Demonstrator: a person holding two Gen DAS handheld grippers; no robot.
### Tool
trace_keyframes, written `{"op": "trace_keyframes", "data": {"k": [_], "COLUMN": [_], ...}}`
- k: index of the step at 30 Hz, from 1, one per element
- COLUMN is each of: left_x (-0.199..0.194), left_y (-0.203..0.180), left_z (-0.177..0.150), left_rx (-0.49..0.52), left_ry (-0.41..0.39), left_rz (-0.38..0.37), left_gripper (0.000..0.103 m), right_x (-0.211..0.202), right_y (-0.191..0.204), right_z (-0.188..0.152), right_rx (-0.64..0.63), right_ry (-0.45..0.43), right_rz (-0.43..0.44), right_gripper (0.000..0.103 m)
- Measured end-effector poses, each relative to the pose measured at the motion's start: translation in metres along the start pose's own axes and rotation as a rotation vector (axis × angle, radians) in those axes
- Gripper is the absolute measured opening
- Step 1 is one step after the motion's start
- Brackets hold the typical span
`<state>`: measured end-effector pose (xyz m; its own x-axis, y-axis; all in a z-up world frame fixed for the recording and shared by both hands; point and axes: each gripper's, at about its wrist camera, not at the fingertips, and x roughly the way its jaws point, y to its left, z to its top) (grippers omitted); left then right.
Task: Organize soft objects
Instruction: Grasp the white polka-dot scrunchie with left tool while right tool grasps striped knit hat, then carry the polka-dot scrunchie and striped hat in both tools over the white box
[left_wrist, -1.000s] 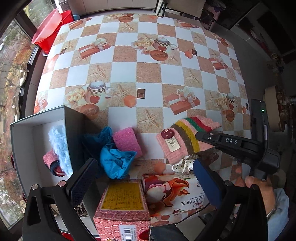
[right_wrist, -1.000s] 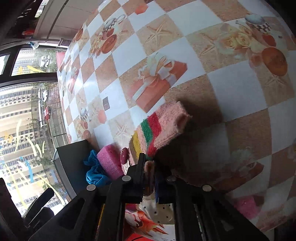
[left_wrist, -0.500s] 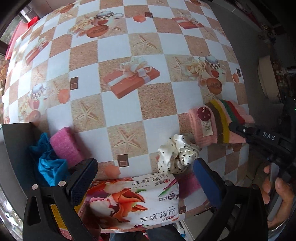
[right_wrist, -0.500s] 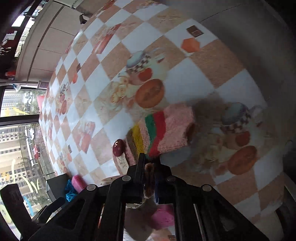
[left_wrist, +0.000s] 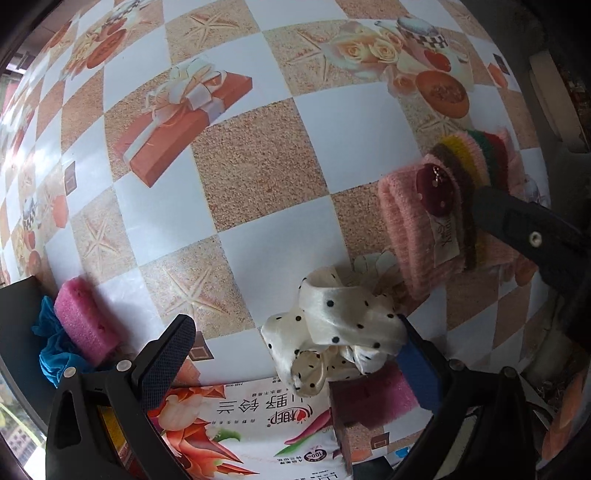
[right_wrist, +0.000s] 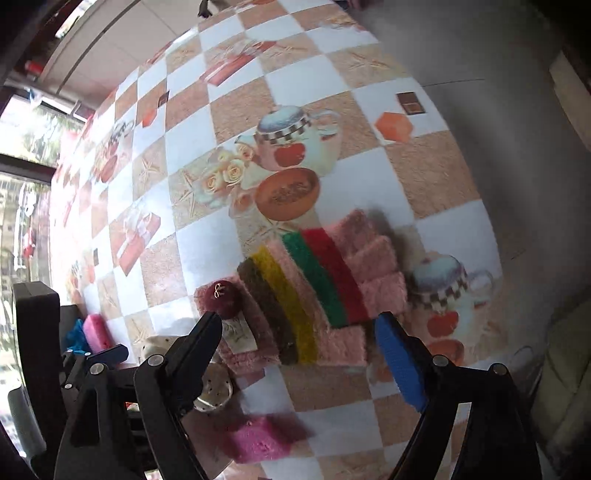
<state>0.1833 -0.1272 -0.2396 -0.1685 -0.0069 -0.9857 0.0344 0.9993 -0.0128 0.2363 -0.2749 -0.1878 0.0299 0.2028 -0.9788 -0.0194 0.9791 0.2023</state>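
Left gripper (left_wrist: 295, 354) gaped wide beside white dotted satin bow (left_wrist: 332, 328); right gripper (right_wrist: 299, 343) gaped around fuzzy pink striped cloth (right_wrist: 314, 295). Showed blue crumpled rag (left_wrist: 51, 343) clearly only from left.

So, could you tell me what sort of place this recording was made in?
Probably a home, likely a dining or living area. The table wears a checked oilcloth printed with teapots and gift boxes, a pack of tissues lies on it, and a big window looks out on buildings outside.
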Motion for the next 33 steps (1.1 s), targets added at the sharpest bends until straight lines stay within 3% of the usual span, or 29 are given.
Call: {"op": "trace_keyframes", "data": {"k": [6, 10, 12, 13, 14, 15, 17, 20, 23, 25, 27, 33], "left_x": [0.011, 0.019, 0.023, 0.024, 0.026, 0.027, 0.030, 0.034, 0.023, 0.015, 0.008, -0.026], "left_y": [-0.010, -0.015, -0.019, -0.020, -0.021, -0.021, -0.023, -0.023, -0.021, -0.019, -0.012, 0.011], "left_z": [0.004, 0.008, 0.011, 0.010, 0.010, 0.009, 0.008, 0.007, 0.008, 0.009, 0.010, -0.006], "left_rx": [0.022, 0.036, 0.036, 0.037, 0.038, 0.041, 0.047, 0.052, 0.046, 0.053, 0.031, -0.006], "left_ry": [0.017, 0.046, 0.049, 0.049, 0.052, 0.057, 0.062, 0.049, -0.004, -0.033, -0.051, -0.171], "left_rz": [0.040, 0.045, 0.051, 0.047, 0.042, 0.039, 0.028, 0.011, 0.008, -0.029, -0.062, -0.063], "left_gripper": [0.103, 0.103, 0.103, 0.103, 0.103, 0.103, 0.102, 0.093, 0.070, 0.025, 0.025, 0.024], "right_x": [0.038, 0.046, 0.045, 0.043, 0.041, 0.038, 0.035, 0.027, 0.011, 0.000, -0.009, -0.035], "right_y": [0.026, 0.045, 0.046, 0.047, 0.047, 0.049, 0.048, 0.040, 0.023, 0.009, 0.000, 0.001], "right_z": [0.003, 0.004, 0.004, 0.004, 0.004, 0.004, 0.005, 0.006, 0.008, 0.008, 0.007, 0.000], "right_rx": [-0.119, -0.210, -0.212, -0.218, -0.225, -0.228, -0.209, -0.166, -0.109, -0.066, -0.031, -0.034], "right_ry": [0.077, 0.082, 0.080, 0.078, 0.076, 0.076, 0.088, 0.074, 0.043, 0.025, 0.014, -0.027], "right_rz": [-0.047, -0.128, -0.134, -0.126, -0.113, -0.088, -0.054, 0.005, 0.046, 0.068, 0.090, 0.113], "right_gripper": [0.086, 0.086, 0.077, 0.064, 0.042, 0.032, 0.030, 0.028, 0.028, 0.028, 0.028, 0.028]}}
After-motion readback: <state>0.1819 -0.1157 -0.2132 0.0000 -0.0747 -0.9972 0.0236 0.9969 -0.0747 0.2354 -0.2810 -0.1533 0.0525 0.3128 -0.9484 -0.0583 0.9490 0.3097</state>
